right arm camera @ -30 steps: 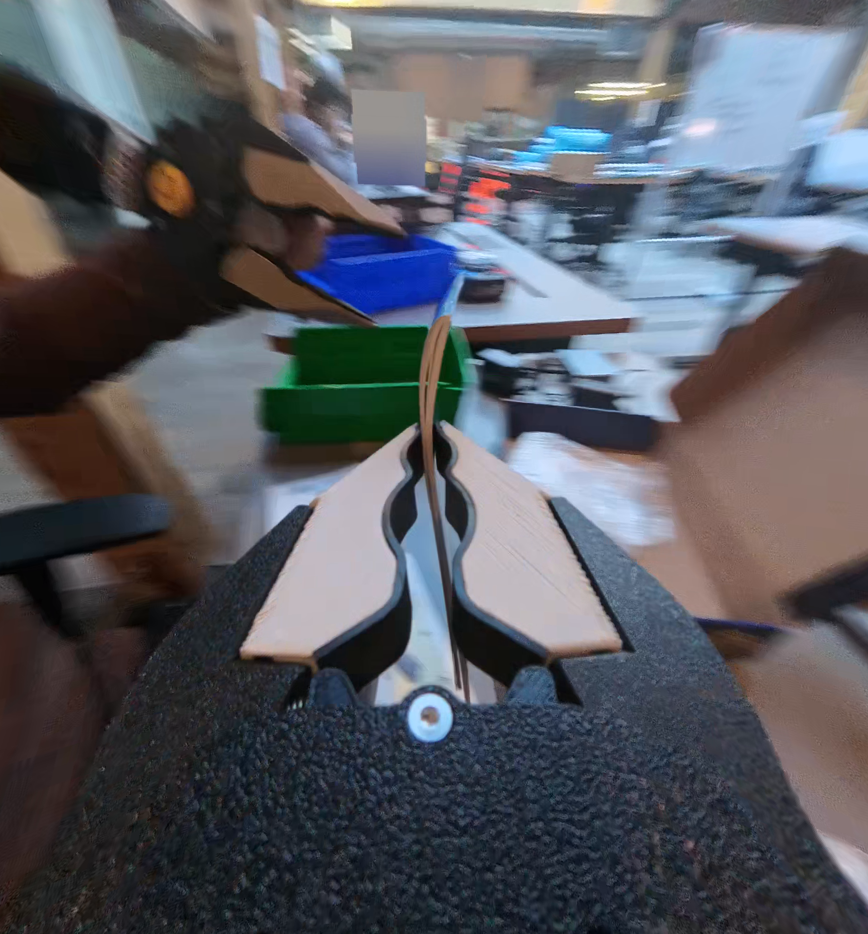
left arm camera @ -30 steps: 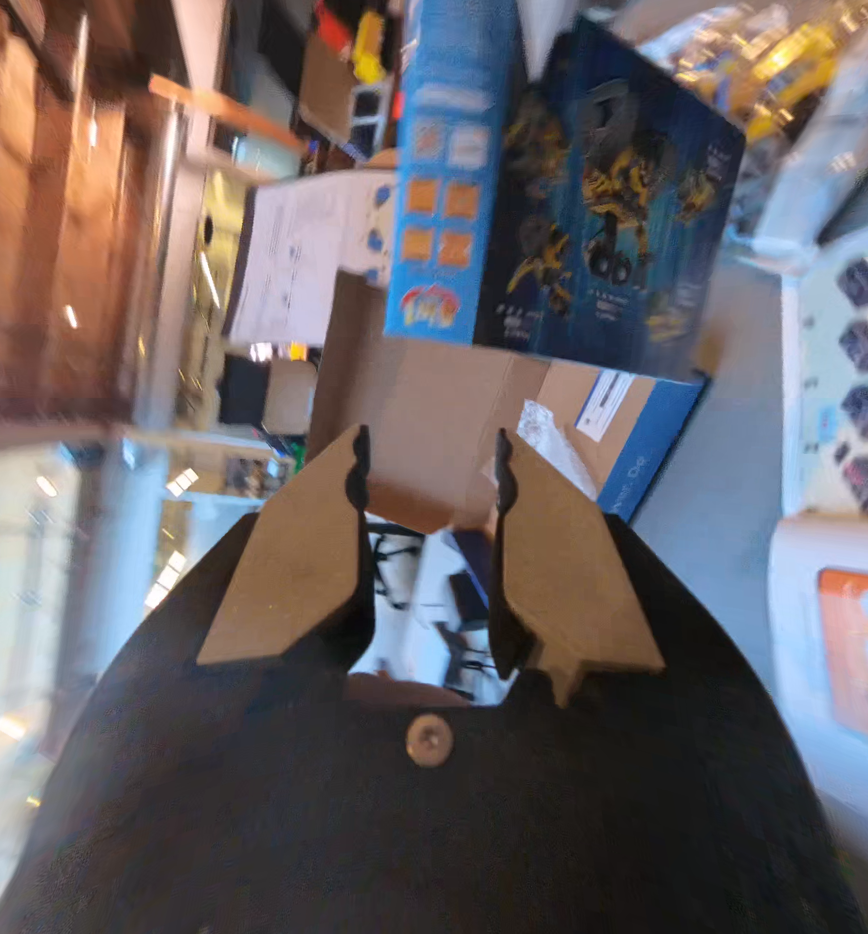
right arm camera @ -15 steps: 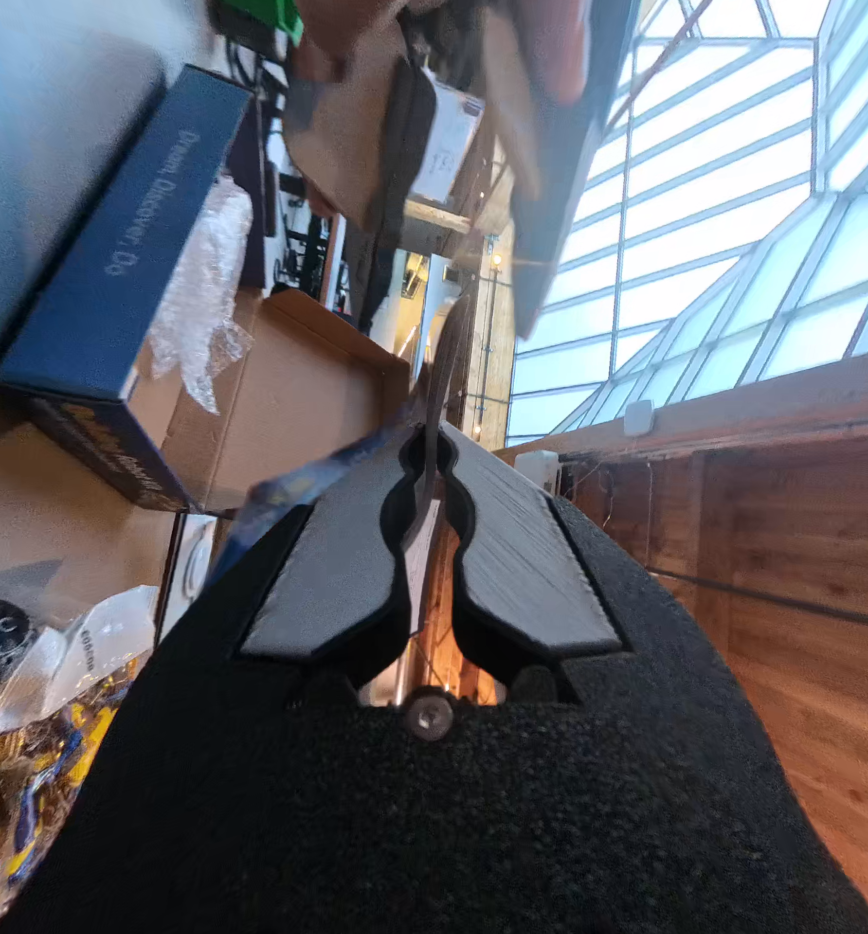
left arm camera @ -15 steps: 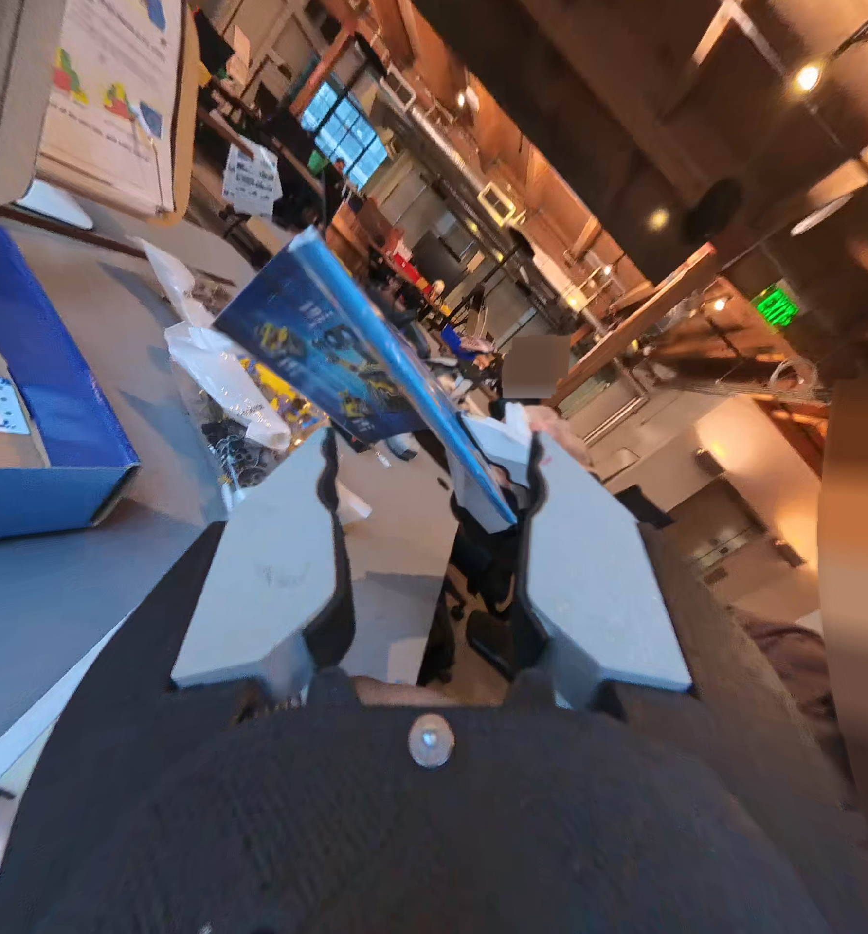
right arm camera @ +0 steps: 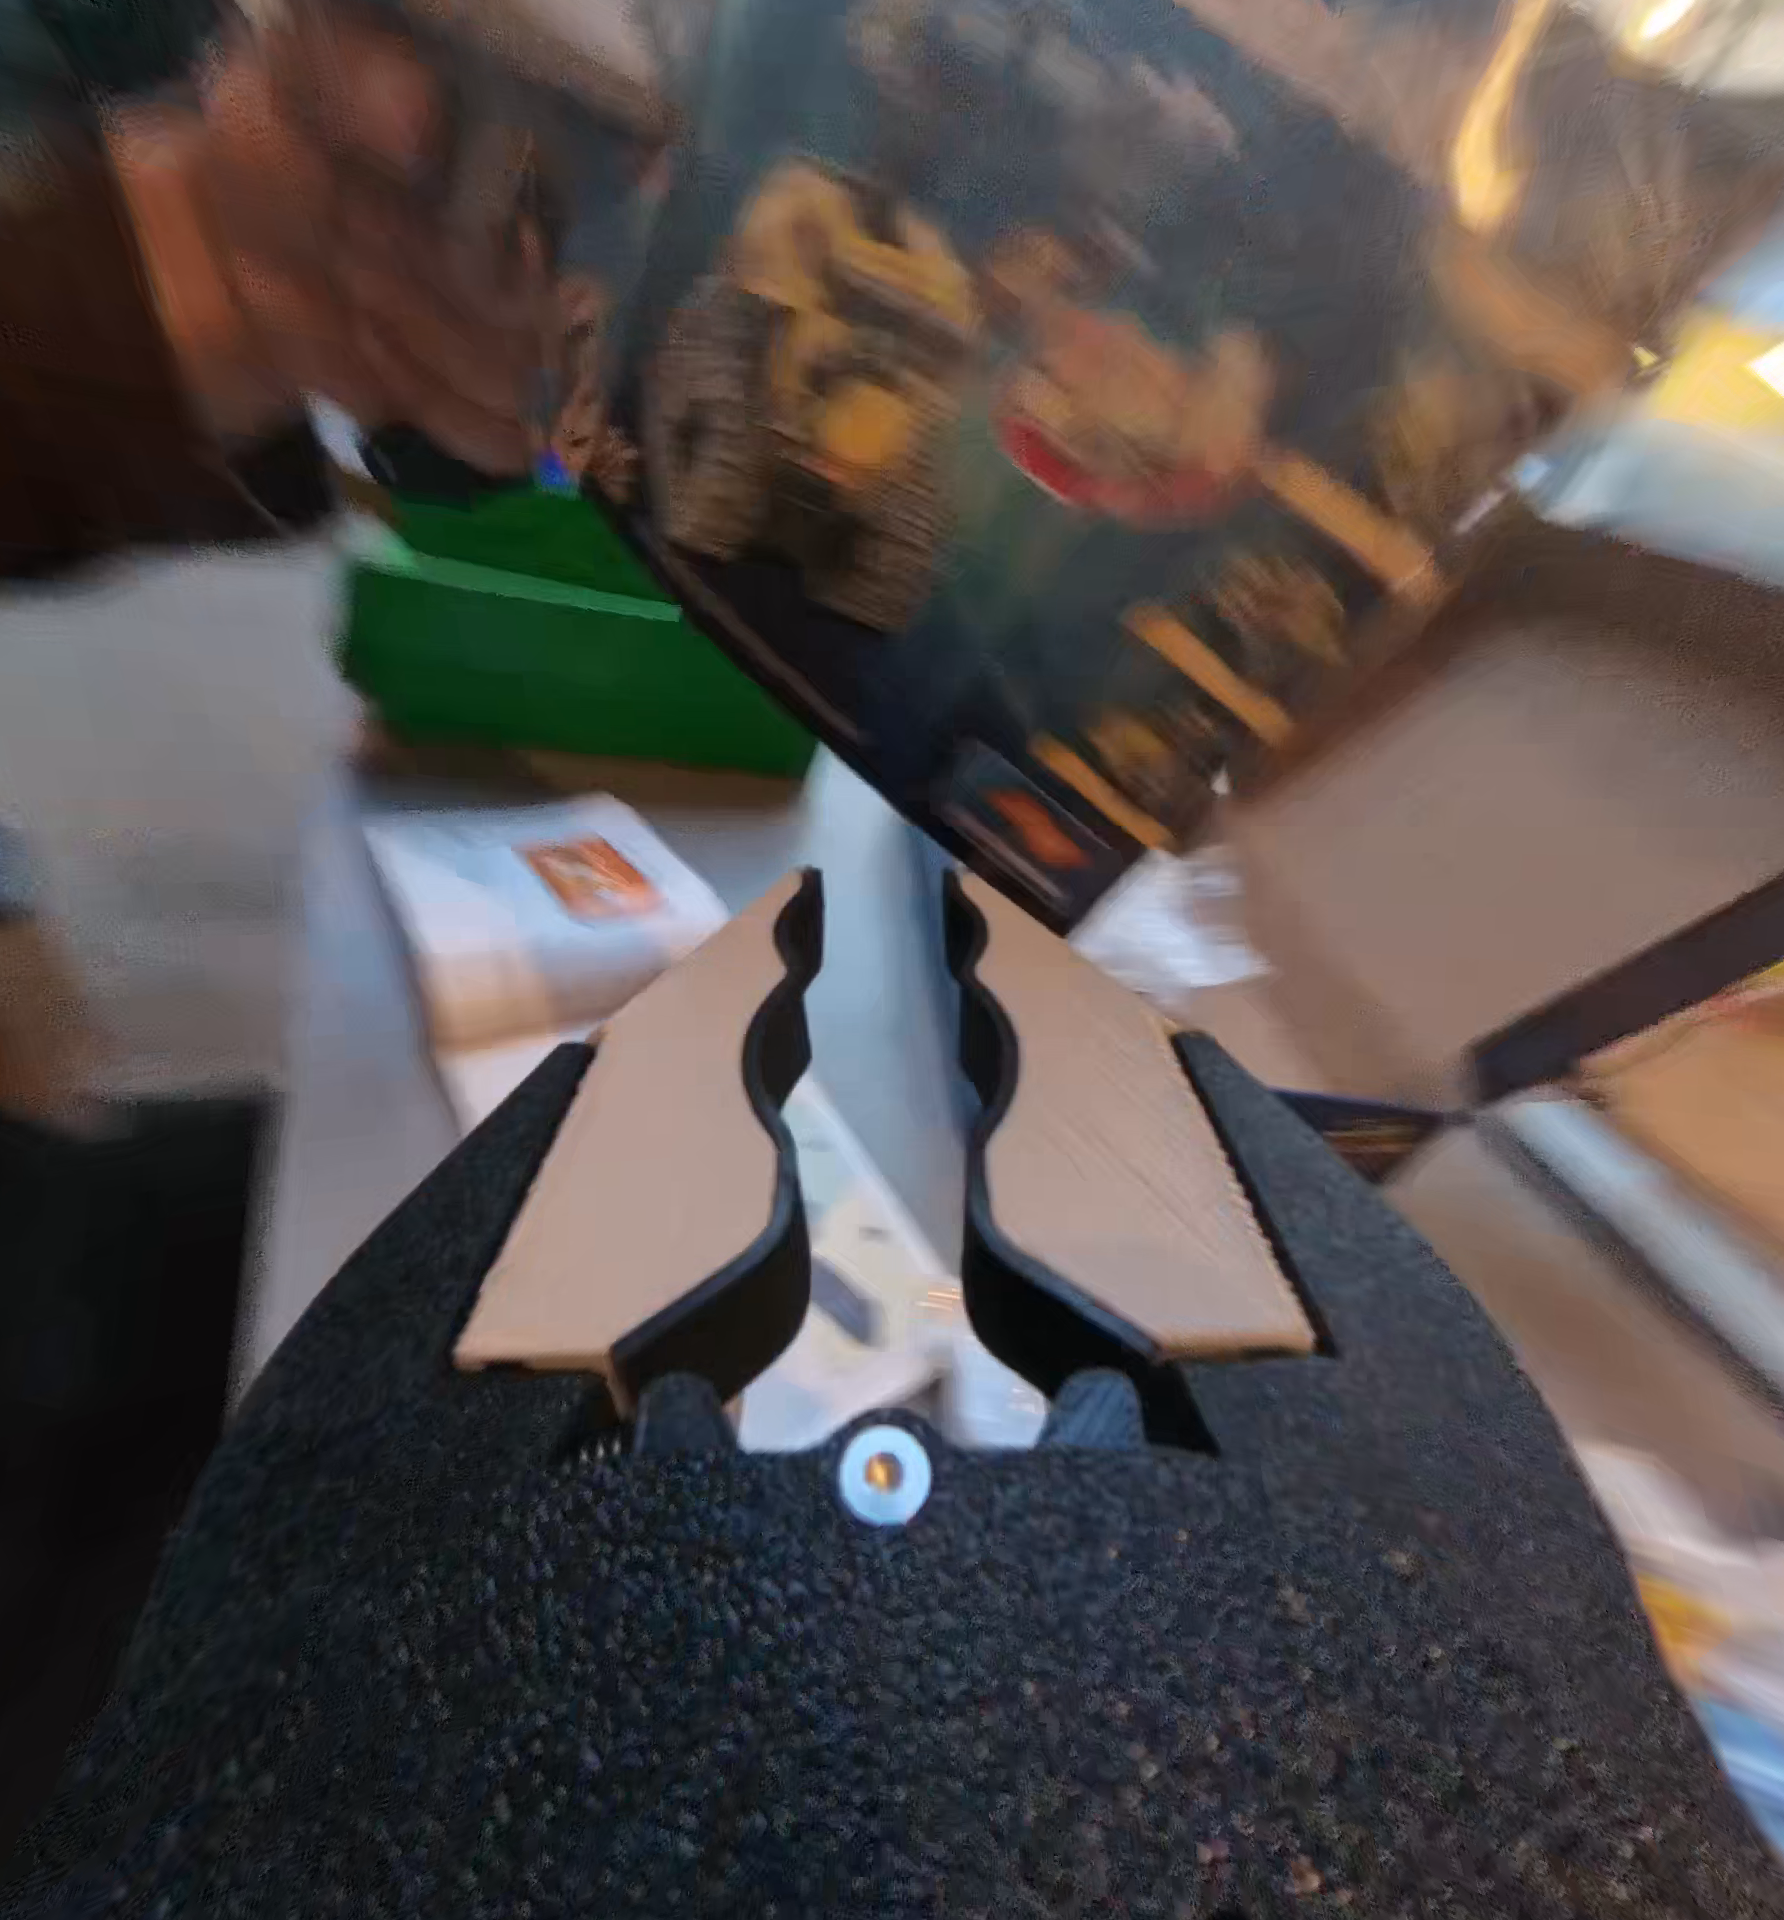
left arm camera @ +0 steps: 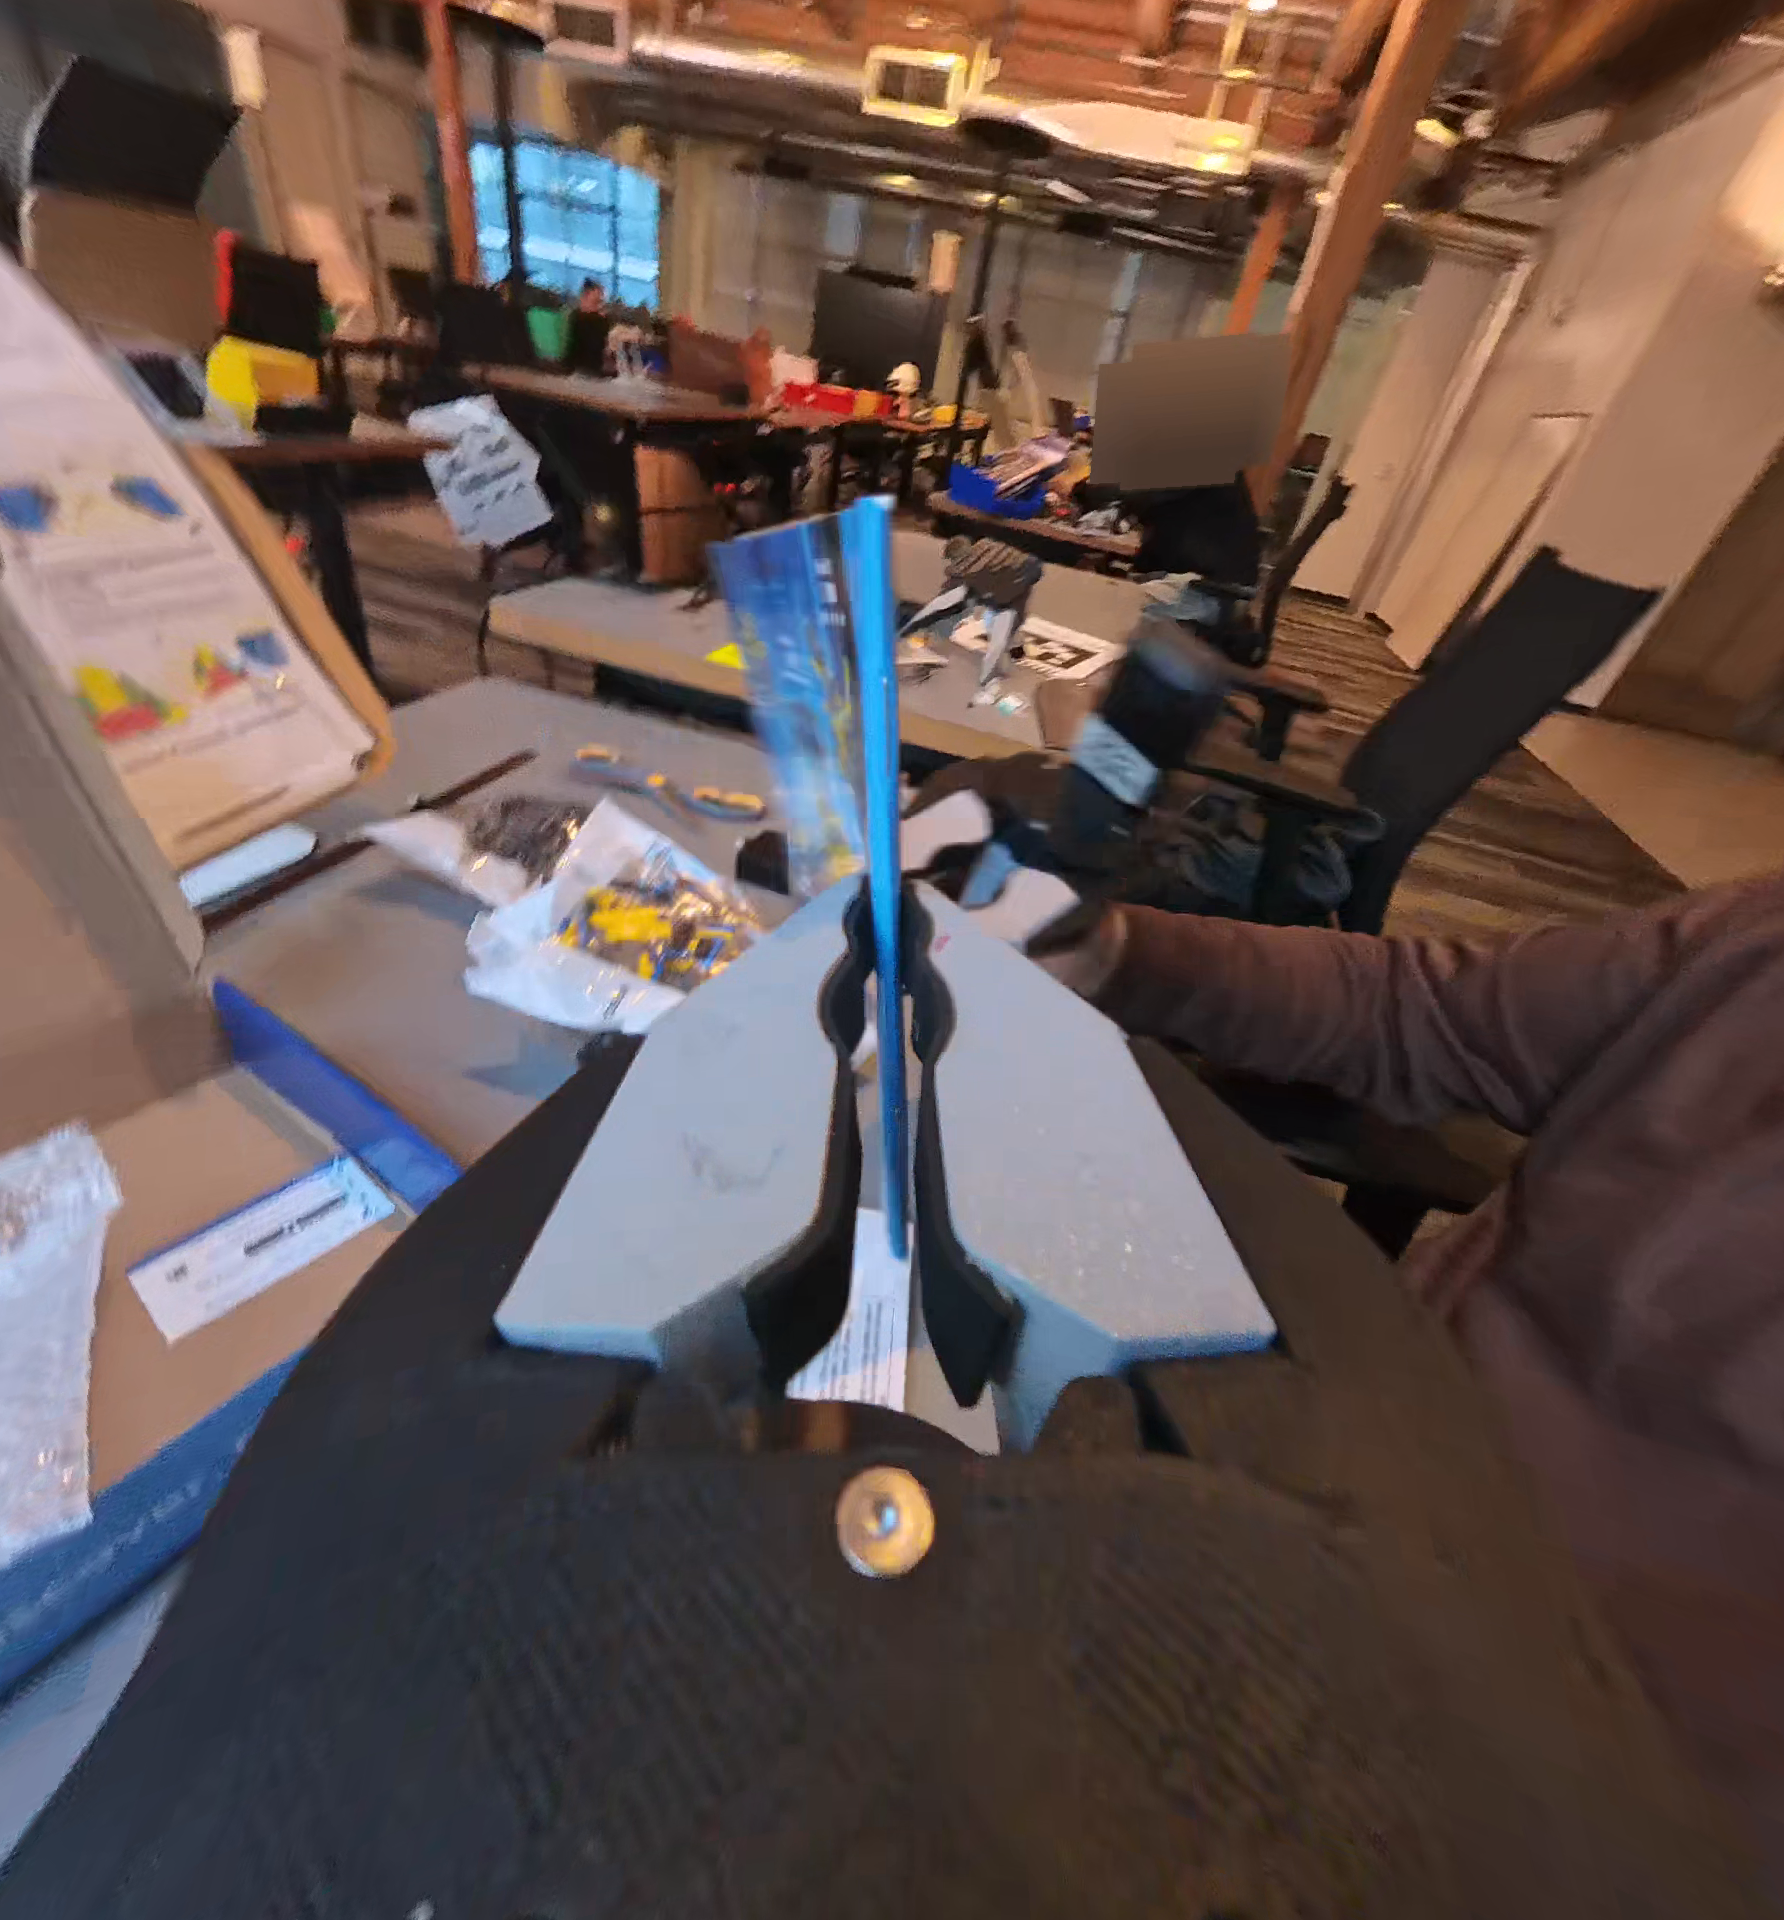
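My left gripper (left arm camera: 883,920) is shut on the edge of a flat blue toy box (left arm camera: 836,717), which stands upright between the fingers. The same box shows blurred and dark in the right wrist view (right arm camera: 1023,447), tilted above and beyond my right gripper. My right gripper (right arm camera: 883,894) is open and empty, its right fingertip just under the box's lower corner. It also shows in the left wrist view (left arm camera: 1013,883), blurred, behind the box, on a person's brown-sleeved arm (left arm camera: 1387,997).
On the grey table (left arm camera: 389,956) lie plastic bags of yellow and black parts (left arm camera: 618,925), a blue-edged cardboard box (left arm camera: 275,1247) and a leaning cardboard panel (left arm camera: 119,623). A green bin (right arm camera: 555,655) and a booklet (right arm camera: 545,914) sit ahead of the right gripper. An office chair (left arm camera: 1439,748) stands right. The grippers' ends are close to 15 cm from one another.
My left gripper closed on the blue box's edge. My right gripper let go of the box and opened. Both views swung round a lot.
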The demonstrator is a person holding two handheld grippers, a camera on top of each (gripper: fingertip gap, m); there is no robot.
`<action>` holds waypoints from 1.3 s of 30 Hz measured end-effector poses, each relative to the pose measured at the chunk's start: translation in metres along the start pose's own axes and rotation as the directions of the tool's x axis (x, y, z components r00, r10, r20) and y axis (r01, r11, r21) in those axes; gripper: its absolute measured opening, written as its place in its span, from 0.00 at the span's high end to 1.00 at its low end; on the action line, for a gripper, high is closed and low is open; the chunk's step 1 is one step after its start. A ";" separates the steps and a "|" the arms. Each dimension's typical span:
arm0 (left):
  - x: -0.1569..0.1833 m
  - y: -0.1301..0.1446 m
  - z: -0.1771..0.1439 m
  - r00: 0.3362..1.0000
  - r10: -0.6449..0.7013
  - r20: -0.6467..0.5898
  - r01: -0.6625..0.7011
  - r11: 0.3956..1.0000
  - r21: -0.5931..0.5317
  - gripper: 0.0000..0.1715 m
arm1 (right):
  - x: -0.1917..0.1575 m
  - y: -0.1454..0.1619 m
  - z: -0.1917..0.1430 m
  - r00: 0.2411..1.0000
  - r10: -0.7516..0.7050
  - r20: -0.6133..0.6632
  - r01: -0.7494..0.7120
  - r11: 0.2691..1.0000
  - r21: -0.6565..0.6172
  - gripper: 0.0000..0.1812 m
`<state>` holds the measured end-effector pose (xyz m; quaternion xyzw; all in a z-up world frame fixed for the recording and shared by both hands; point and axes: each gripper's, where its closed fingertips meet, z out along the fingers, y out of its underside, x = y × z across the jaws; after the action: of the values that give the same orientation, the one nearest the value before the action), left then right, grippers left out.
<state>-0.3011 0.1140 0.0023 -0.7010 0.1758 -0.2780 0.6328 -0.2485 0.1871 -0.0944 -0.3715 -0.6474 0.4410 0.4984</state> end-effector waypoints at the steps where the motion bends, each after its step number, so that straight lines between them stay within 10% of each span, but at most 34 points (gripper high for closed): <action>1: 0.011 -0.006 -0.004 0.999 0.024 -0.029 -0.024 1.000 0.014 1.00 | 0.001 -0.003 -0.006 0.984 0.152 0.091 -0.157 0.986 0.048 0.89; 4: 0.029 -0.013 -0.007 0.998 0.042 -0.052 -0.038 0.997 0.068 1.00 | 0.004 -0.023 -0.023 0.818 0.444 0.367 -0.517 0.846 0.129 0.55; 11: 0.040 0.005 -0.004 0.997 0.007 -0.082 0.002 0.994 0.106 1.00 | -0.019 -0.051 -0.050 0.540 0.431 0.723 -0.703 0.703 0.106 0.71; 15: 0.033 0.016 -0.005 0.997 -0.036 -0.072 0.045 0.993 0.114 1.00 | -0.023 -0.037 -0.029 0.606 0.459 0.650 -0.653 0.754 0.076 0.79; 21: 0.031 0.025 0.001 1.000 0.013 -0.016 -0.012 1.000 0.027 1.00 | -0.042 0.000 -0.007 0.687 0.461 0.562 -0.545 0.838 -0.022 0.53; 30: 0.049 0.013 0.016 0.996 0.042 -0.075 -0.040 0.999 0.027 1.00 | -0.086 0.012 0.043 0.707 0.455 0.541 -0.534 0.845 -0.012 0.45; 31: 0.053 0.014 0.018 0.995 0.049 -0.089 -0.047 0.999 0.028 1.00 | -0.090 0.007 0.044 0.702 0.443 0.557 -0.540 0.842 0.011 0.47; 33: 0.055 0.017 0.019 0.995 0.064 -0.073 -0.063 0.998 0.014 1.00 | -0.100 0.000 0.034 0.728 0.339 0.595 -0.458 0.887 0.055 0.99; 37: 0.004 0.021 -0.018 0.970 0.109 0.217 -0.115 0.993 0.019 0.96 | -0.068 -0.019 0.001 0.822 0.272 0.501 -0.315 0.949 0.002 0.99; 39: -0.047 0.054 -0.052 0.844 0.188 0.503 -0.130 0.980 -0.149 0.97 | -0.051 -0.039 -0.018 0.791 0.347 0.504 -0.351 0.932 -0.090 0.99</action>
<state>-0.3640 0.0941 -0.0567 -0.7660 0.0729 -0.0172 0.6385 -0.2209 0.1305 -0.0719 -0.3517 -0.6747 0.6106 0.2198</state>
